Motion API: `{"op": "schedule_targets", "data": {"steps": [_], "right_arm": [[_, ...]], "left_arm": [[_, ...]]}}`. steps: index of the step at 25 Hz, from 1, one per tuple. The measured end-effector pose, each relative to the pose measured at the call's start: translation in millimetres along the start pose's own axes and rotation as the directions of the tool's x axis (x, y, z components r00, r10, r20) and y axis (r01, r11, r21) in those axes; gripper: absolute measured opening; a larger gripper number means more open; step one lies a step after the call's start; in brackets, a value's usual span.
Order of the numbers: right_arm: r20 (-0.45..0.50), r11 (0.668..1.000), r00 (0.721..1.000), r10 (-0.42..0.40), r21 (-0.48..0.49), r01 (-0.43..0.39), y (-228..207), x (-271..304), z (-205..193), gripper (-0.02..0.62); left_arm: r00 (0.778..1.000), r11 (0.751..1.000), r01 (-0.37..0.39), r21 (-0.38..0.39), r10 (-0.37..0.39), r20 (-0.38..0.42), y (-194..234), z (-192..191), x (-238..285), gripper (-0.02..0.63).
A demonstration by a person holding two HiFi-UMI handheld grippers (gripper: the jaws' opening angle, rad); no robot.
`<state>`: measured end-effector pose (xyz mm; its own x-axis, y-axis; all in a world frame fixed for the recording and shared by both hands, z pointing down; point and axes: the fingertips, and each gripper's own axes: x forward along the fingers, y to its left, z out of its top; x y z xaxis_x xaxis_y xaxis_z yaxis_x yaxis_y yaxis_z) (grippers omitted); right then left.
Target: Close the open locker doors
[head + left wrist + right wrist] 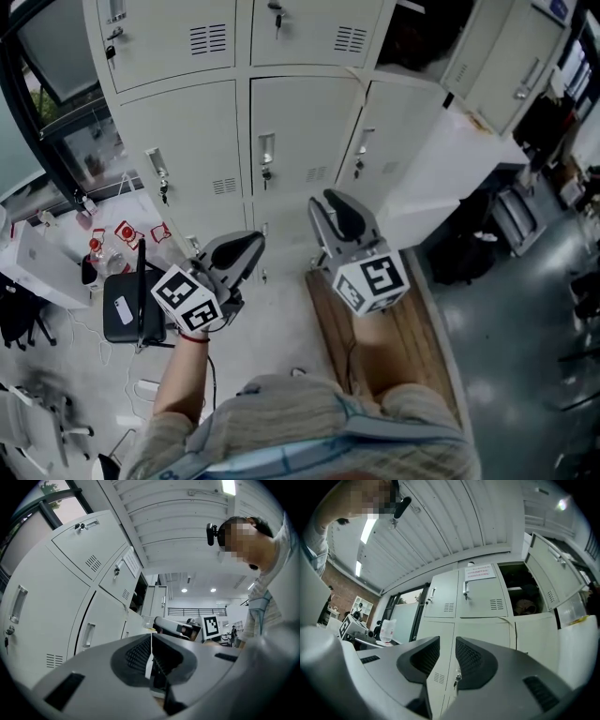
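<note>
A bank of pale grey lockers [281, 131] stands in front of me. At its right end, two doors hang open: an upper door [506, 61] beside a dark compartment [422, 33], and a middle door [459, 164] swung out toward me. The right gripper view shows the same upper door [555, 573] and middle door [576, 644]. My left gripper [239, 258] is held low before the bottom row with its jaws together [151, 637] and empty. My right gripper [337, 220] points at the lockers left of the open doors, its jaws a narrow gap apart [447, 641], holding nothing.
A wooden board [375, 347] lies on the floor under my right arm. At the left are a black flat case [122, 314], bottles [98, 248], a white box [37, 267] and cables. A dark bag [469, 253] sits below the open middle door.
</note>
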<state>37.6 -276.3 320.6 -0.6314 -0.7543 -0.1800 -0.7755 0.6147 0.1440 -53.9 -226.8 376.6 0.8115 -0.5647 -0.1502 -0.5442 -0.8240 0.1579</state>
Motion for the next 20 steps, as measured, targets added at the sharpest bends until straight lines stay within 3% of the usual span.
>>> {"op": "schedule_targets", "data": {"steps": [8,20], "right_arm": [[-0.056,0.997,0.998,-0.039,0.067,0.043,23.6,-34.4,-28.9,0.103],[-0.044,0.982,0.983,-0.178,0.055,0.18,24.1,-64.9,-11.9,0.103]], "left_arm": [[1.0,1.0,-0.003,-0.012,0.003,-0.011,-3.9,-8.6,-22.3,0.005],[0.997,0.997,0.077,0.004,-0.077,-0.011,-9.8,0.2,-37.4,0.005]]}}
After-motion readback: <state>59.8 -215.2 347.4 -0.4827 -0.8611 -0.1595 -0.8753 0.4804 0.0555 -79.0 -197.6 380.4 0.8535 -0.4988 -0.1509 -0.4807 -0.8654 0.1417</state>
